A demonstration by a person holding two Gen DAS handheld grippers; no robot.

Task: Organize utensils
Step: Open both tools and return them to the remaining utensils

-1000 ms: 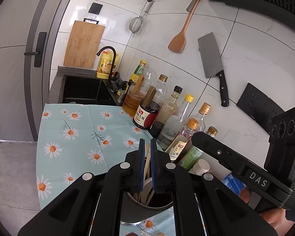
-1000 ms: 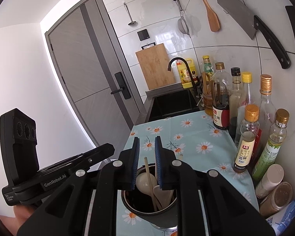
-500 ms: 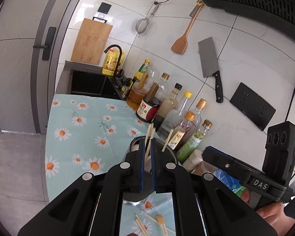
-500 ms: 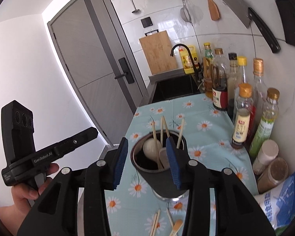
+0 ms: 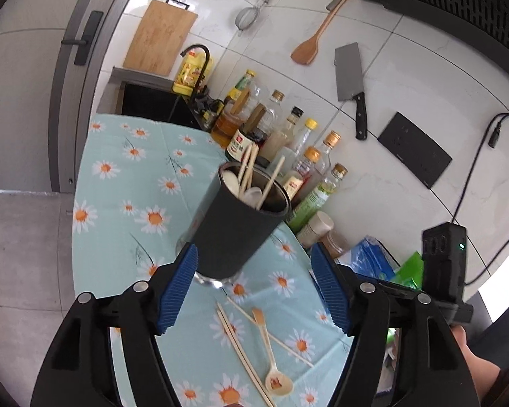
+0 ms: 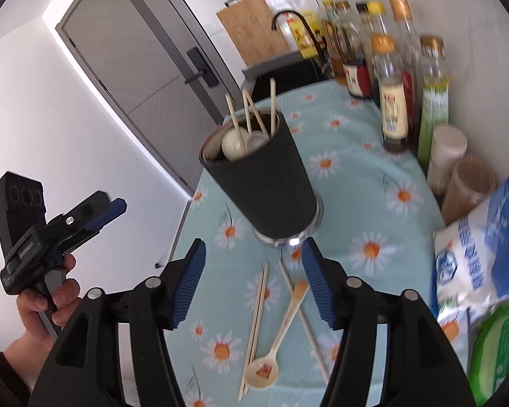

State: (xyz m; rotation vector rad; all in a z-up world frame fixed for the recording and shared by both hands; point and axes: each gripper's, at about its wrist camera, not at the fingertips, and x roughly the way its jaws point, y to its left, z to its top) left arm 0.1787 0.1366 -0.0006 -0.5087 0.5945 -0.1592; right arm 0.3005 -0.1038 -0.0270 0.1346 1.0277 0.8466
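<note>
A dark round utensil holder (image 5: 236,227) (image 6: 264,183) stands on the daisy-print cloth with several chopsticks and white spoons sticking out of it. On the cloth in front of it lie a small wooden spoon (image 5: 271,356) (image 6: 281,335), a pair of chopsticks (image 5: 241,349) (image 6: 256,318) and a single crossed chopstick (image 6: 305,318). My left gripper (image 5: 254,288) hangs just short of the holder's base, its jaws opening, nothing pressed between the pads. My right gripper (image 6: 254,281) hovers above the loose utensils, its jaws opening too, empty. In the right wrist view the left gripper (image 6: 113,208) is out past the table's left edge.
A row of sauce and oil bottles (image 5: 298,156) (image 6: 393,101) lines the tiled wall at the right, with jars (image 6: 458,169) and bags (image 6: 482,254) nearer. A sink (image 5: 152,101) lies beyond the cloth. A cleaver (image 5: 351,81) and a spatula hang on the wall.
Both grippers have drawn back from over the holder and dropped lower, and their jaws have gone from shut to wide apart. The loose chopsticks and spoon have come into view.
</note>
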